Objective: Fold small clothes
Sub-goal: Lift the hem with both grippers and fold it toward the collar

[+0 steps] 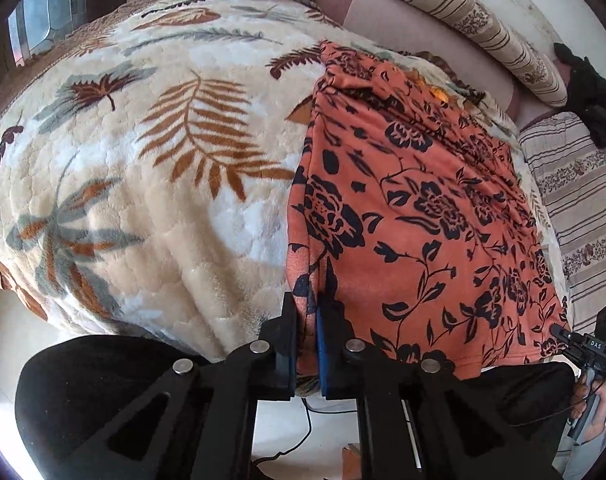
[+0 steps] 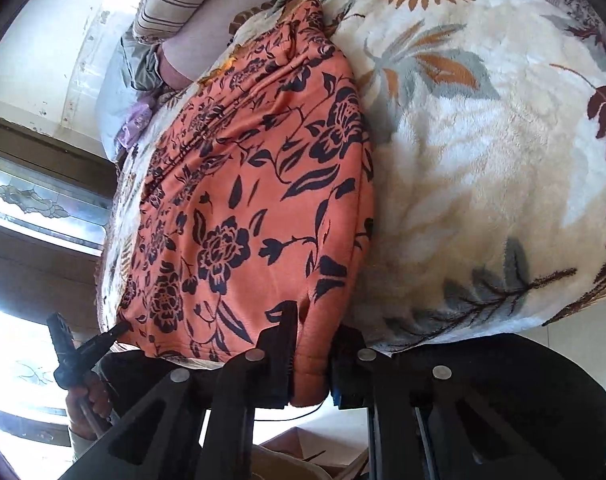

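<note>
An orange garment (image 1: pixel 415 208) with a black flower print lies spread on a cream leaf-patterned blanket (image 1: pixel 151 168) that covers the bed. Its long axis runs from the near edge of the bed, where the person stands, away toward the striped pillows (image 1: pixel 475 28) at the far side. The far end is narrower and a little wrinkled; the near end is wide and hangs slightly over the bed's edge.

The left hand-held gripper (image 1: pixel 307 344) is clenched on the near left corner of the garment, with the cloth pinched between its black and blue pads. The right hand-held gripper (image 2: pixel 313 356) is clenched on the other near corner, and a fold of orange cloth fills the space between its fingers. Both grippers point downward at the near hem.
</note>
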